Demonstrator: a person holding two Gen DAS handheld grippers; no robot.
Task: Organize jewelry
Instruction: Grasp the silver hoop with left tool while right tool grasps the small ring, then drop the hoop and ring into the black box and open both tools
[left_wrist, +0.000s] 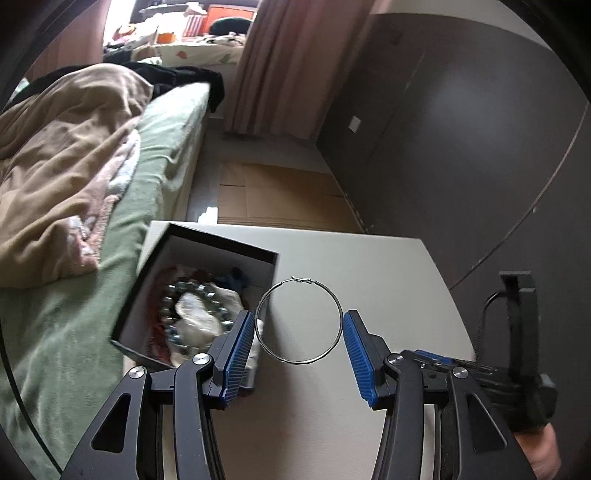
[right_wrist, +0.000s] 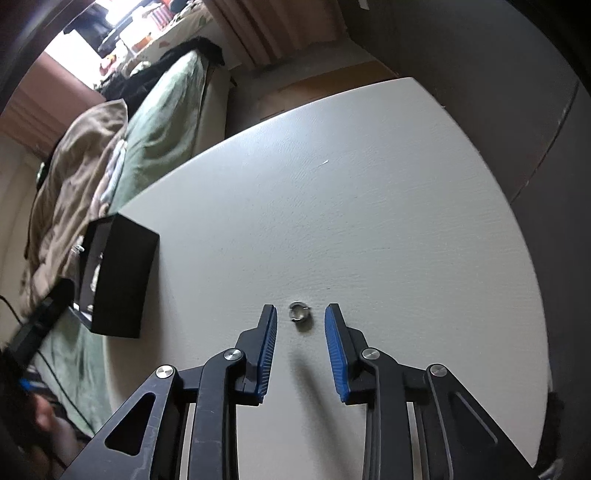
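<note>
A: Starting nearest, we have the left gripper with its blue pads spread wide. Between them sits a large thin hoop earring, clasp at its far side. The hoop's sides come very close to both pads, and we cannot tell if they touch it or whether it hangs or lies flat.

B: We agree. Under the hoop is the white table. Taking the hoop as our landmark, the black jewelry box is just to its left; the hoop's left edge overlaps the box's near right corner from this angle.

A: Inside that box we see a chunky silver bead bracelet, something red along the left wall, a pale crumpled piece in the middle and something blue at the far side.

B: To the right of the hoop, at the table edge, we see part of the other handheld rig, black with a cable.

A: On the right wrist view, the right gripper is also spread apart, holding nothing. A small silver ring lies on the table between its fingertips, touching neither pad.

B: From there the box is well off to the left, near the table's edge.

A: Beyond the table lie a green-sheeted bed with a tan blanket, cardboard on the floor, and pink curtains farthest back.
</note>
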